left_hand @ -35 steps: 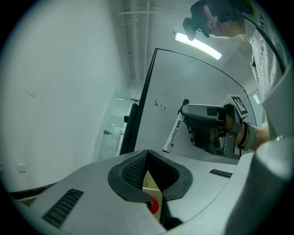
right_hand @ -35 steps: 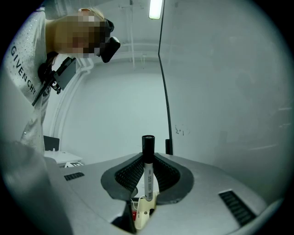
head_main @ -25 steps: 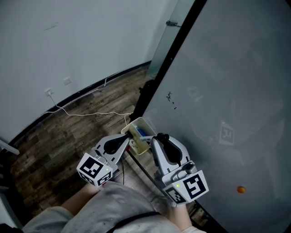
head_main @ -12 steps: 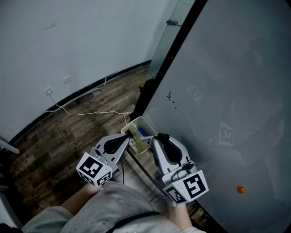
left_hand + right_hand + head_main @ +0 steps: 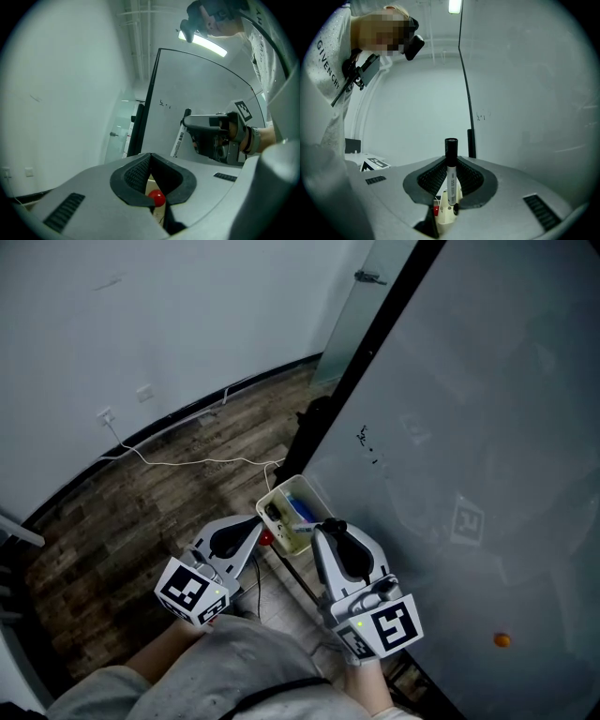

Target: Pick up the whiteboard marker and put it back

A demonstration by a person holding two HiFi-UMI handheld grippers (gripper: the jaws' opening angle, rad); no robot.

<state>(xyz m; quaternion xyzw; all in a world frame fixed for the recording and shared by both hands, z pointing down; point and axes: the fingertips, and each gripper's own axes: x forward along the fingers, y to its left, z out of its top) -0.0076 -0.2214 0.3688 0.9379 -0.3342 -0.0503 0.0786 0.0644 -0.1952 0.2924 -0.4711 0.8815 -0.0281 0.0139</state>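
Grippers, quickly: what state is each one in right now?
Left gripper: closed, holding nothing.
Right gripper: closed on the whiteboard marker.

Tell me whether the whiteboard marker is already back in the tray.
No: the whiteboard marker is clamped upright between the jaws of the right hand-held gripper, outside the tray.

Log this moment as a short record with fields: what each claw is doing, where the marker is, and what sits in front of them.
Right claw: shut on white whiteboard marker with black cap, cap end poking out past the pads
Left claw: shut, empty
Ahead: cream plastic tray against the grey whiteboard
In tray: something blue, unclear what
Beside tray: small red round object
Marker status: not yet in tray
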